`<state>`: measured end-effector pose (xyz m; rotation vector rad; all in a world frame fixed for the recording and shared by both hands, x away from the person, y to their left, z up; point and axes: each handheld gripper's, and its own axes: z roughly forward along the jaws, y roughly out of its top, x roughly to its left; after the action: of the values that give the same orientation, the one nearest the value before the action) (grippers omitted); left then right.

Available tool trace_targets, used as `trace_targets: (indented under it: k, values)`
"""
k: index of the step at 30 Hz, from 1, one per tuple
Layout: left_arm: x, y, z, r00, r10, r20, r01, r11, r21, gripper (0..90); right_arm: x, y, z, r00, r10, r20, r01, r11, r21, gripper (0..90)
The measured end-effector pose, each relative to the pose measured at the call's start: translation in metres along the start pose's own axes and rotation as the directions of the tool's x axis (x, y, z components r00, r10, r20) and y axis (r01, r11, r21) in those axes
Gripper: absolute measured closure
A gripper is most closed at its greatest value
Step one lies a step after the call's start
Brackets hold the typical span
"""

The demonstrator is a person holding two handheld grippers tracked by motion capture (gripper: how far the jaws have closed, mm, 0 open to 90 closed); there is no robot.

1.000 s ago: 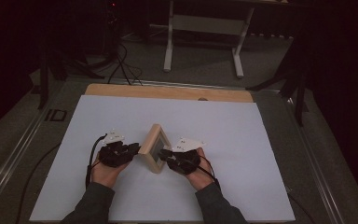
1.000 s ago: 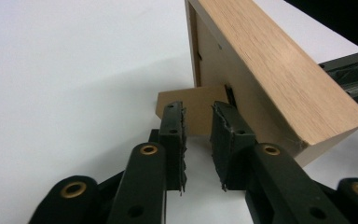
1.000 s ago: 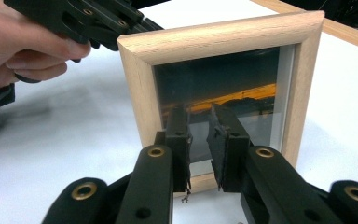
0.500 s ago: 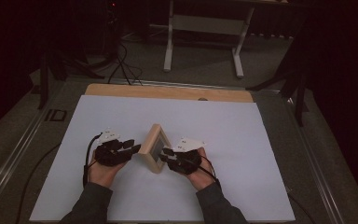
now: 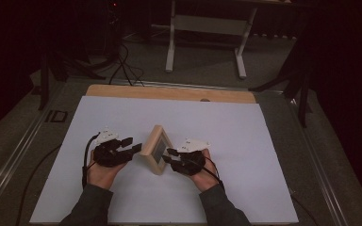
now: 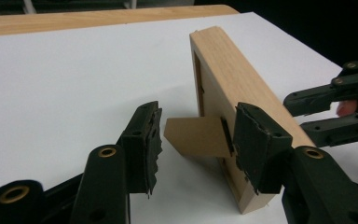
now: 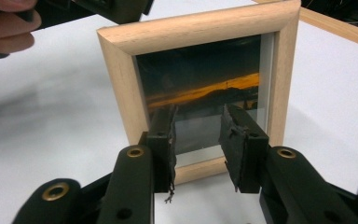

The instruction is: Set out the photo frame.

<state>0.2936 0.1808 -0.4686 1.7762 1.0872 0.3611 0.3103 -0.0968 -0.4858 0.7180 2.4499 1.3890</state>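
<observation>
A white-covered tabletop (image 5: 245,141) with a bare wooden strip (image 5: 169,92) along its far edge is seen from above, dark floor and the legs of a metal stand (image 5: 205,42) lying beyond it. Near the middle of the white surface a small wooden picture frame (image 5: 156,149) stands upright on its lower edge, its long axis running away from the person, so that one face is turned to each hand. A sunset photograph (image 7: 205,105) is seen in the right gripper view; in the left gripper view a brown easel flap (image 6: 198,136) is folded out from the back and rests on the tabletop.

The frame is flanked closely by both hands. The left gripper (image 5: 132,145) is held just beside the back, its fingers (image 6: 144,144) spread wide on either side of the flap without pressing it; they have just been opening. The right gripper (image 5: 169,156) is pointed at the glass face, its fingers (image 7: 165,140) parted about halfway with nothing gripped between them, and these too have just been opening. Whether their tips touch the glass cannot be told.

The frame appears to stand on its own. Nothing else lies on the tabletop to hinder either hand.
</observation>
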Motion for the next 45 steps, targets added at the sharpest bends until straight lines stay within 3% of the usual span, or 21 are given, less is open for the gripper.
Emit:
trace_targets:
  k: [7, 17, 27, 37, 45]
  values:
    - [-0.005, 0.004, -0.005, 1.0000, -0.004, -0.001, 0.004, 0.9996, -0.029, 45.5, -0.003, -0.002, -0.001, 0.9999, 0.008, 0.008, -0.008, 1.000, 0.000, 64.0]
    - [-0.016, 0.010, -0.008, 0.9992, 0.013, 0.037, -0.011, 0.9992, -0.039, 37.2, -0.008, -0.002, -0.005, 0.9994, 0.026, 0.024, -0.026, 1.000, -0.010, 61.0]
    - [-0.026, 0.007, 0.001, 0.9978, 0.022, 0.063, -0.021, 0.9997, -0.007, 35.8, -0.017, -0.002, -0.012, 0.9974, 0.056, 0.045, -0.055, 0.998, -0.033, 57.2]
    - [-0.034, 0.000, 0.015, 0.9978, 0.035, 0.057, -0.038, 0.9983, 0.044, 36.2, -0.023, -0.002, -0.019, 0.9956, 0.075, 0.057, -0.072, 0.996, -0.055, 56.4]
    - [-0.034, -0.004, 0.021, 0.9982, 0.022, 0.055, -0.026, 0.9973, 0.068, 39.4, -0.026, 0.001, -0.025, 0.9947, 0.082, 0.062, -0.077, 0.994, -0.077, 56.3]
